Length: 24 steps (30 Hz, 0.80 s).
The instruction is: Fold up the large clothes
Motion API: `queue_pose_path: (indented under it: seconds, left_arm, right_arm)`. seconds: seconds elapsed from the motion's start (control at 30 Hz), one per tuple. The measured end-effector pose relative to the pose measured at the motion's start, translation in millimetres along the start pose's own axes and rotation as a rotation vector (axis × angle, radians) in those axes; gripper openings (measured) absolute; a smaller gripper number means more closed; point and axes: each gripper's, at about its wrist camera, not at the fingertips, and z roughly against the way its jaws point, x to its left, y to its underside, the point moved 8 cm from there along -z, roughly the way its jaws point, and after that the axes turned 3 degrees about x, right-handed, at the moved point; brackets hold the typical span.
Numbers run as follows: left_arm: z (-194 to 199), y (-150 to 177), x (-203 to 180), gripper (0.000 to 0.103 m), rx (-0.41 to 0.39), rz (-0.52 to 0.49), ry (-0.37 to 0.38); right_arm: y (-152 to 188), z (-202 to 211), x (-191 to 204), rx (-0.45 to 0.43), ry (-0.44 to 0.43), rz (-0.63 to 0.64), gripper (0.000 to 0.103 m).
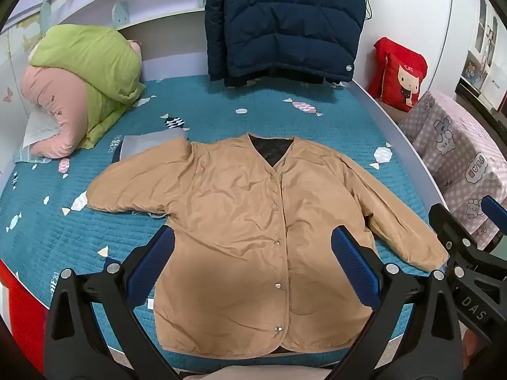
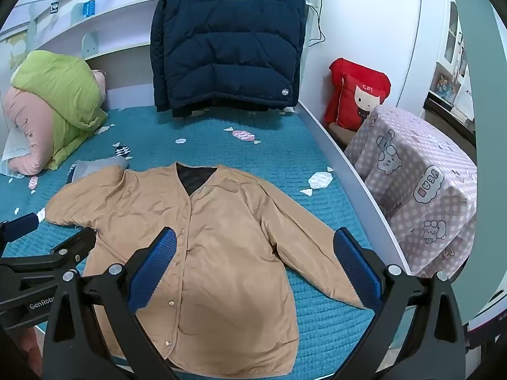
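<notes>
The tan jacket [image 1: 253,237] lies spread face-up on the teal bedspread [image 1: 79,231], looking light, soft and a bit slippery, best pinched at a cuff or hem corner, while the left gripper [image 1: 253,259] and right gripper [image 2: 256,259] hover spread wide, holding nothing.

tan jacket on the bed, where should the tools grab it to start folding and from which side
Probably the sleeve cuffs. The tan jacket lies flat, front up and snapped shut, both sleeves spread outward. The right tool, open, could come in from the bed's outer edge and pinch the nearer cuff; the left tool, also open, could take the far cuff. The flat body offers no edge to pinch.
</notes>
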Motion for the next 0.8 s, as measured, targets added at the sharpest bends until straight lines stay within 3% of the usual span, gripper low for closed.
queue_pose_path:
  seconds: [0.8]
  left_arm:
    - [4.6,-8.8,2.3,0.098,-0.020,-0.002,-0.003]
  right_arm:
    - [-1.9,0.3,-1.7,-0.010,-0.003,0.004,0.096]
